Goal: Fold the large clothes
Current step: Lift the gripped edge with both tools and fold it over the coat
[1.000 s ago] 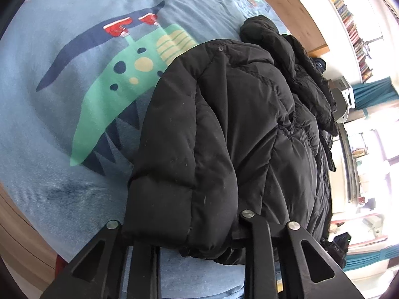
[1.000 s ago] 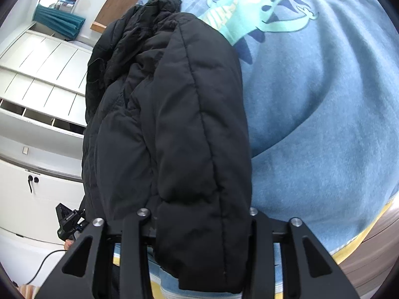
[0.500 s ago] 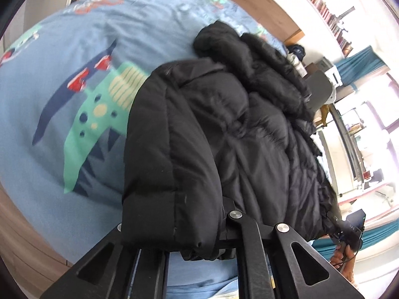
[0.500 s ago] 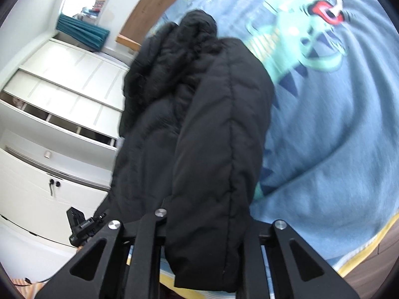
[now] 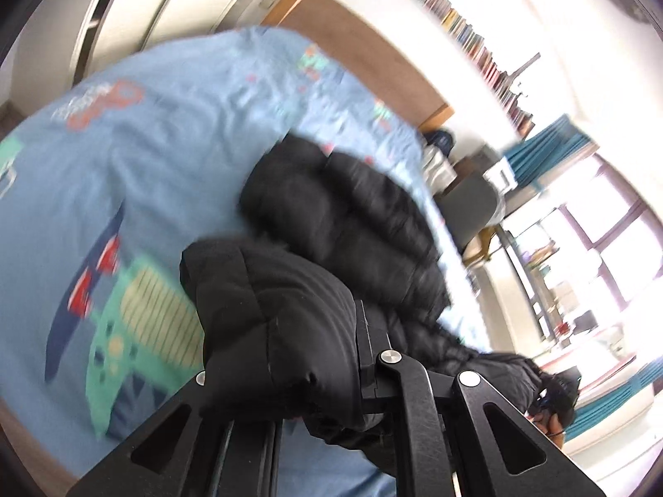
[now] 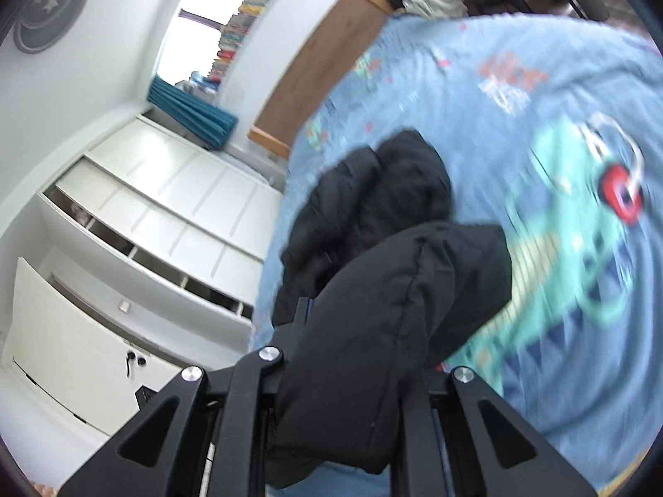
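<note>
Left gripper (image 5: 290,389) matte black, triangular cut-outs, silver screws; right gripper (image 6: 344,389) identical

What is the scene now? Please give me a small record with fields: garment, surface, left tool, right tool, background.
garment: black padded jacket, bunched, far part lying on the bed
surface: blue bedcover with a green dinosaur print
left tool: left tool shut on a padded edge of the jacket
right tool: right tool shut on another padded edge of the jacket
background: white cabinets, wooden headboard, bookshelf, teal curtain
image quality: both views blurred by motion
</note>
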`<state>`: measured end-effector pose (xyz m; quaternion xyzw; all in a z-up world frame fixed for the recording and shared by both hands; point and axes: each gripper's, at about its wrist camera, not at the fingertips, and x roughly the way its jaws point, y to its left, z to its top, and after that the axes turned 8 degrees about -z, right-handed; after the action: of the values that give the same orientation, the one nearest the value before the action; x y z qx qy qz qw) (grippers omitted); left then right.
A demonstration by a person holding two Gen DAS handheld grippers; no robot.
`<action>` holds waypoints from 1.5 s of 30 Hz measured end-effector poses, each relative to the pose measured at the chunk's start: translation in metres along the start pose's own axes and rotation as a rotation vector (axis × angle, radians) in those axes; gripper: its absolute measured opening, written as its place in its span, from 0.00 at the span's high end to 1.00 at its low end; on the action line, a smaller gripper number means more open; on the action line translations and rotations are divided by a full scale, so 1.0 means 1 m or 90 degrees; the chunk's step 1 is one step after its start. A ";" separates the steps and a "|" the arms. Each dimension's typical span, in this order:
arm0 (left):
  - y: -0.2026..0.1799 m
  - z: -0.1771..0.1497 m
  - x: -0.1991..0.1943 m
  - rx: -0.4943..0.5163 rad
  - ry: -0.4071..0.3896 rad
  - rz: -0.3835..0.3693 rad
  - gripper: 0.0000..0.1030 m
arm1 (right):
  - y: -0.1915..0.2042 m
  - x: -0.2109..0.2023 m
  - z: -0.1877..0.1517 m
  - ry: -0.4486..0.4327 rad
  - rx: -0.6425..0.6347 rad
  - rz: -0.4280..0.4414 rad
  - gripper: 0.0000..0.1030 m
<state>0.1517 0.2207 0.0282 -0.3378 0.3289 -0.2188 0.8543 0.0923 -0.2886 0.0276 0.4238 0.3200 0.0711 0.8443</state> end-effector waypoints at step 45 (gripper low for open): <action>0.119 0.275 0.350 -0.246 0.011 0.015 0.54 | -0.094 0.352 0.287 -0.059 0.257 -0.100 0.30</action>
<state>0.6061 0.2116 -0.0499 -0.4898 0.3764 -0.1443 0.7731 0.5267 -0.4021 -0.0875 0.5608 0.3207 -0.0803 0.7591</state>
